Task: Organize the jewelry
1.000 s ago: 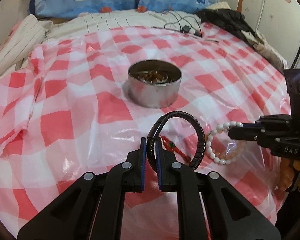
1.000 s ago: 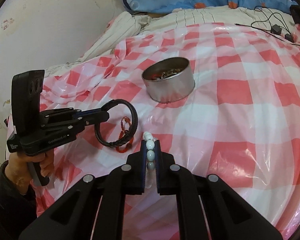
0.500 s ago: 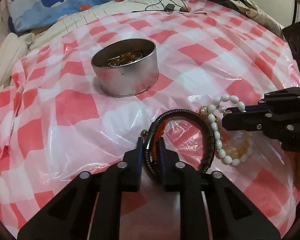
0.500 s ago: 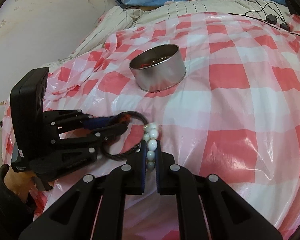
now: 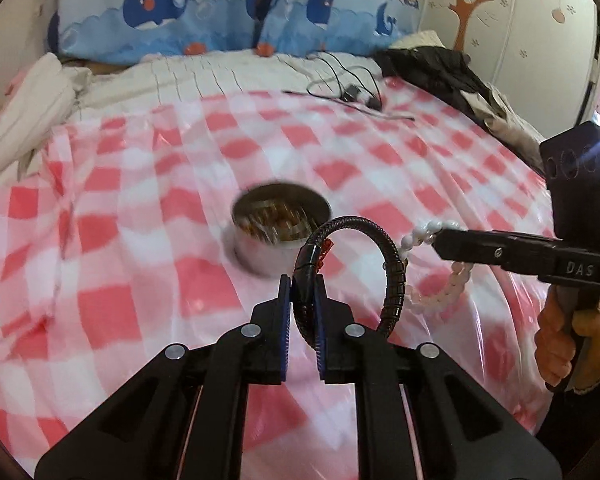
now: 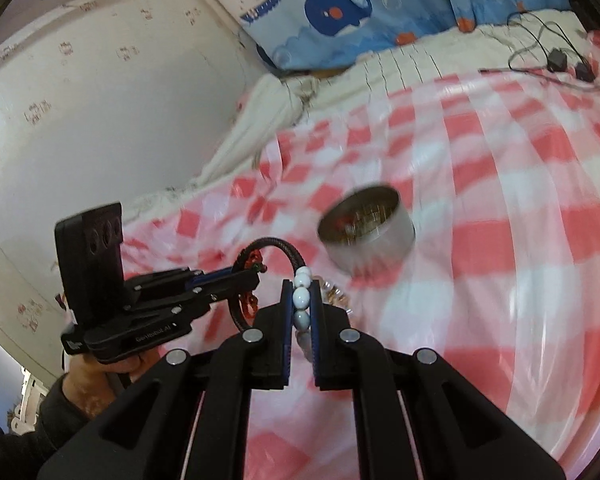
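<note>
My left gripper point(image 5: 303, 280) is shut on a black braided bracelet point(image 5: 391, 264), with a red cord bracelet point(image 5: 327, 246) caught against it, held above the cloth. My right gripper point(image 6: 301, 285) is shut on a white bead bracelet point(image 6: 301, 298); it also shows in the left wrist view point(image 5: 439, 296), hanging from the right gripper point(image 5: 437, 240). A round metal tin point(image 5: 278, 228) with jewelry inside sits on the checked cloth beyond both grippers; it also shows in the right wrist view point(image 6: 369, 232). The left gripper point(image 6: 256, 276) is to the left of the right one.
A red and white checked plastic cloth point(image 5: 120, 280) covers the bed. Whale-print pillows point(image 5: 228, 12) and a black cable point(image 5: 347, 88) lie at the far end. Dark clothing point(image 5: 439, 68) lies at the back right. A wall point(image 6: 100, 100) is to the left.
Both grippers have lifted off the cloth with their bracelets. The red cord bracelet came up with the black one. The tin now looks farther away.
</note>
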{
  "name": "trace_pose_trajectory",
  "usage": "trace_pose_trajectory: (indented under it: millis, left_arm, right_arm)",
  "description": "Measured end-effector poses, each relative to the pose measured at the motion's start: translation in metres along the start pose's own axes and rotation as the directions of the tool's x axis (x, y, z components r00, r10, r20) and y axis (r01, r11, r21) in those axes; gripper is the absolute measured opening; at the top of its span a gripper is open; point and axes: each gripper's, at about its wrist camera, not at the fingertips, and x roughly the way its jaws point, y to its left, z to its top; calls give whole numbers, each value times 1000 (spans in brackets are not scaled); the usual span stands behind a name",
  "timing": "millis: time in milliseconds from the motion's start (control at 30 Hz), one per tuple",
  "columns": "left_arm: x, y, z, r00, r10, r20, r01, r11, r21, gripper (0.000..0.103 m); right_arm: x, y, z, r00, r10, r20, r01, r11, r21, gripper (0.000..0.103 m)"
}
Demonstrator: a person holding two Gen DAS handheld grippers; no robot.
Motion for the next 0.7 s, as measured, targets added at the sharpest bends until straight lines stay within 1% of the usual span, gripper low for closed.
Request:
trace_pose_trajectory:
  millis: [133,233,300,333,367,400,433,467,500,533,567,600,667,700]
  left_arm:
    - [12,9,28,1000,-9,29,10,999,-38,9]
    - [31,18,48,998,-43,49,48,995,-92,10]
    - [56,27,57,998,-64,21,67,988,-142,11]
    - [72,30,59,998,-60,-18,57,986,-154,15]
    - [90,33,60,997,-26,-73,15,989,-149,23]
    - [96,35,59,995,-3,-98,-11,990,-143,27]
    - [99,36,56,993,16,-113,-32,990,-137,31]
    - [95,37,52,993,43,-109,-56,991,-119,35]
    - [90,39,48,992,70,-107,-81,991,-105,38]
    - [83,40,44,989,102,-105,-111,990,-87,43]
    - [74,39,38,986,132,-101,-139,988,-62,47]
    - [68,40,34,985,145,-99,-150,988,-47,48]
    - [51,38,23,981,170,-95,-172,985,-23,51]
    - [45,38,20,982,168,-89,-171,985,-28,52]
  right_arm:
    - [4,8,34,999,-11,30,12,999,-38,9]
    - [16,12,62,998,-35,48,38,997,-74,9]
    - [28,14,78,997,-64,52,69,992,-106,9]
    - [37,14,83,996,-80,47,85,989,-122,9]
    - [48,14,87,994,-107,37,111,984,-142,9]
    - [58,12,89,992,-123,24,125,980,-152,9]
    - [76,8,90,990,-142,-10,139,978,-159,9]
    - [95,3,88,987,-151,-62,140,977,-161,9]
    - [108,-1,86,982,-163,-99,145,976,-165,9]
    - [122,-7,81,973,-181,-142,157,973,-167,10]
    - [133,-13,77,964,-195,-181,168,974,-151,18]
    - [133,-16,72,963,-197,-183,174,975,-138,32]
    - [118,-12,64,967,-215,-135,195,970,-143,39]
    - [109,-9,61,969,-218,-119,200,969,-147,40]
